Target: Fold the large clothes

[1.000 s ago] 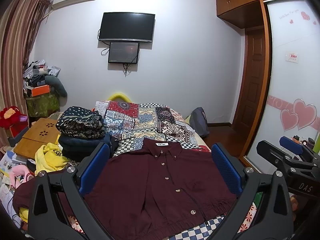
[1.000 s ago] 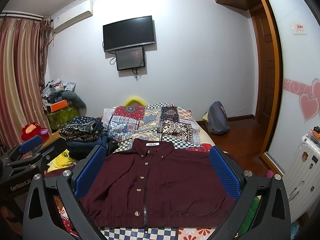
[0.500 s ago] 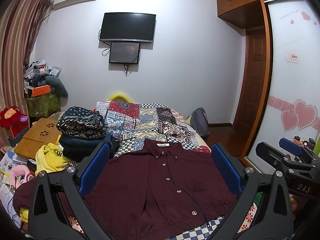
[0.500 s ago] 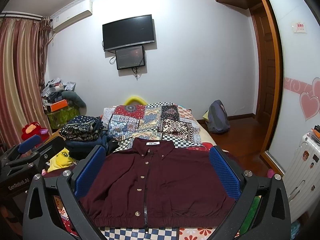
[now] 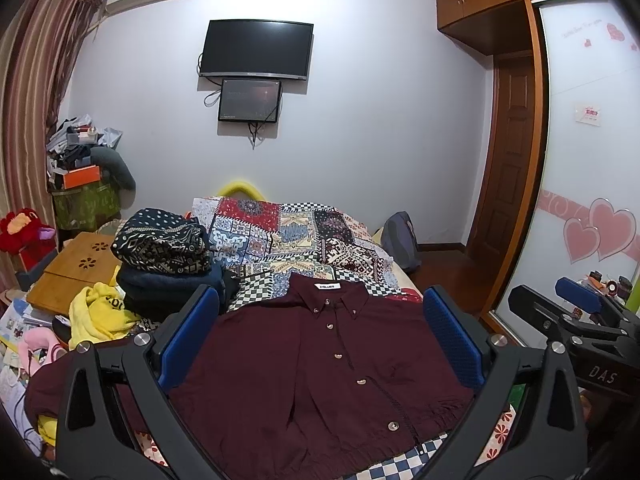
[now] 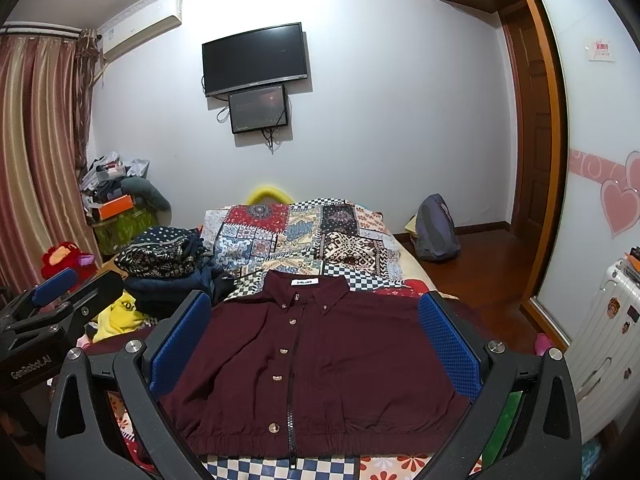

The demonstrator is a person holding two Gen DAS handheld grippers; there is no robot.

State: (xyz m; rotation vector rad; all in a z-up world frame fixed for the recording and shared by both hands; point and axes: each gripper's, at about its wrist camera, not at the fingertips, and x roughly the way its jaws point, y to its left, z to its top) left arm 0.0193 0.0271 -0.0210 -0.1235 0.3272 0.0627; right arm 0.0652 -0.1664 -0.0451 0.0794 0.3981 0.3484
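Note:
A dark maroon button-up jacket (image 5: 320, 356) lies flat and face up on the bed, collar toward the far wall, hem toward me; it also fills the middle of the right wrist view (image 6: 320, 360). My left gripper (image 5: 320, 332) hovers above it, open, blue pads wide apart with nothing between them. My right gripper (image 6: 314, 336) is likewise open and empty above the jacket. Each gripper shows at the edge of the other's view: the right gripper (image 5: 576, 320) at far right, the left gripper (image 6: 52, 304) at far left.
A patchwork bedspread (image 5: 288, 236) covers the bed. A stack of folded dark clothes (image 5: 160, 256) and a yellow garment (image 5: 100, 312) sit at the left. A wooden board (image 5: 72, 268) and clutter lie further left. A grey backpack (image 6: 436, 228) and white suitcase (image 6: 608, 332) stand right.
Almost nothing differs; both views shift very slightly and the jacket lies unmoved. Both grippers stay open.

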